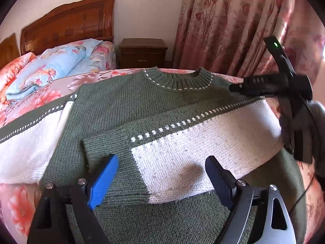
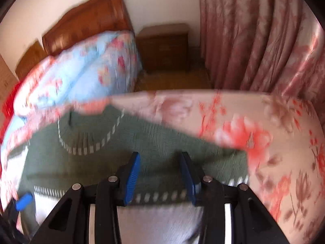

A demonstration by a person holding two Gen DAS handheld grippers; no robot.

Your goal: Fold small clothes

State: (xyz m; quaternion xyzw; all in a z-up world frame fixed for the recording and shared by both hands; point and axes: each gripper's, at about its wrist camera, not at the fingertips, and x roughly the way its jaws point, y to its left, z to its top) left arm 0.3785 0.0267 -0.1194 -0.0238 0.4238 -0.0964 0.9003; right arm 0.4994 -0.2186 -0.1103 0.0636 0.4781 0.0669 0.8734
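Blue ribbed fingers [image 1: 105, 181] spread above chunky green-and-cream knitted sweater [image 1: 126, 105].

We are in a home bedroom. Ahead of the left claw [image 1: 161, 174] and to its left stands a carved wooden headboard [image 1: 69, 22] against a pale wall. Below the headboard we see a folded floral quilt [image 1: 50, 65] in blue and pink, lying on a bed [image 1: 56, 89] covered with a pink flowered sheet. Straight ahead, beyond the bed's far edge, a dark wooden nightstand [image 1: 143, 52] sits on the floor. Ahead and to the right, long pink floral curtains [image 1: 233, 24] hang to the floor.
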